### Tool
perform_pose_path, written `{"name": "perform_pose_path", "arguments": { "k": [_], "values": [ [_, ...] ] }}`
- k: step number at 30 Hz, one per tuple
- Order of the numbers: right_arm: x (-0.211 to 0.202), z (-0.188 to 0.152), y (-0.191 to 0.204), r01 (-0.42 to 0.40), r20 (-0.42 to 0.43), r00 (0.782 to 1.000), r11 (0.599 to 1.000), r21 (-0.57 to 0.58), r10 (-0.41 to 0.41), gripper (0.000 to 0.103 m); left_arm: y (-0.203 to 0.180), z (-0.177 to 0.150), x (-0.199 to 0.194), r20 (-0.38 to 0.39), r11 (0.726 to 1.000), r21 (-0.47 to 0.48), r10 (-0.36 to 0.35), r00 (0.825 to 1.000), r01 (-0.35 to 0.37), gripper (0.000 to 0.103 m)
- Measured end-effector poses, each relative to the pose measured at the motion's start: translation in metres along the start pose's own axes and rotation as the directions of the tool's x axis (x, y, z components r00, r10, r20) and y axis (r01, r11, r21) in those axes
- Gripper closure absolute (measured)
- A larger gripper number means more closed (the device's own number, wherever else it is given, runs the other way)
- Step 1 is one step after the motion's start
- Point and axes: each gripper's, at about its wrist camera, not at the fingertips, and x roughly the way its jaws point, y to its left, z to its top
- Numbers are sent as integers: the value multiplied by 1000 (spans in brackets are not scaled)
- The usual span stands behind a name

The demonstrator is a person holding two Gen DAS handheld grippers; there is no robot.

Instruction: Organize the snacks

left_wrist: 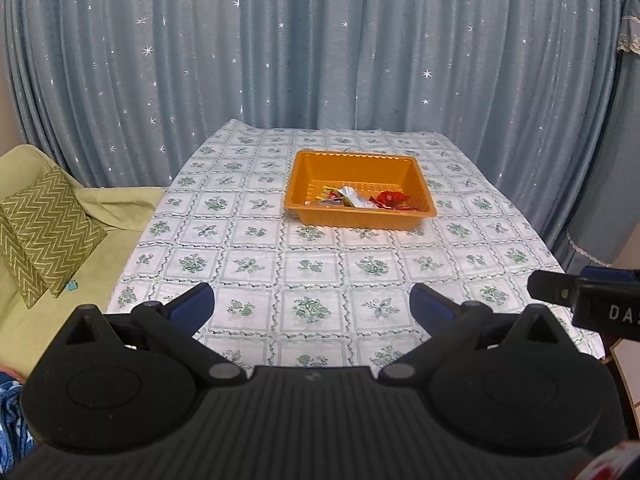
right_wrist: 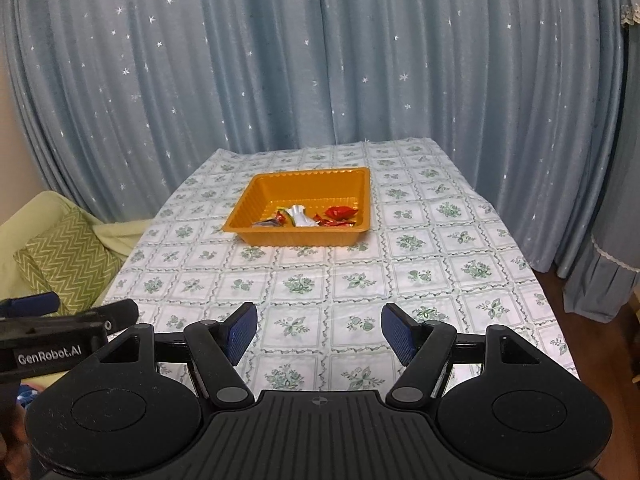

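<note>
An orange plastic tray (left_wrist: 316,168) (right_wrist: 256,196) stands on the far half of a table covered with a green floral checked cloth (left_wrist: 312,268) (right_wrist: 320,276). Several wrapped snacks lie in it: a red packet (left_wrist: 390,199) (right_wrist: 339,211), a white-silver packet (left_wrist: 352,196) (right_wrist: 300,215) and small orange-green packets (left_wrist: 330,196) (right_wrist: 280,216). My left gripper (left_wrist: 312,304) is open and empty above the near edge of the table. My right gripper (right_wrist: 318,326) is open and empty, also well short of the tray. Each gripper shows at the edge of the other's view.
A blue star-patterned curtain (left_wrist: 320,48) (right_wrist: 320,60) hangs behind the table. A green sofa with a zigzag cushion (left_wrist: 44,228) (right_wrist: 68,256) stands to the left. Blue draped cloth (right_wrist: 608,272) and wooden floor lie to the right.
</note>
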Motion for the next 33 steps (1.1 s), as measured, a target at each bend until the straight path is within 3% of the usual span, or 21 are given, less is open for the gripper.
{"name": "perform_pose_path", "arguments": {
  "k": [33],
  "values": [
    [-3, 2, -1, -1, 9, 1000, 1000, 3, 1, 34, -2, 2, -2, 12, 1000, 0, -10, 1000, 10, 0]
  ]
}}
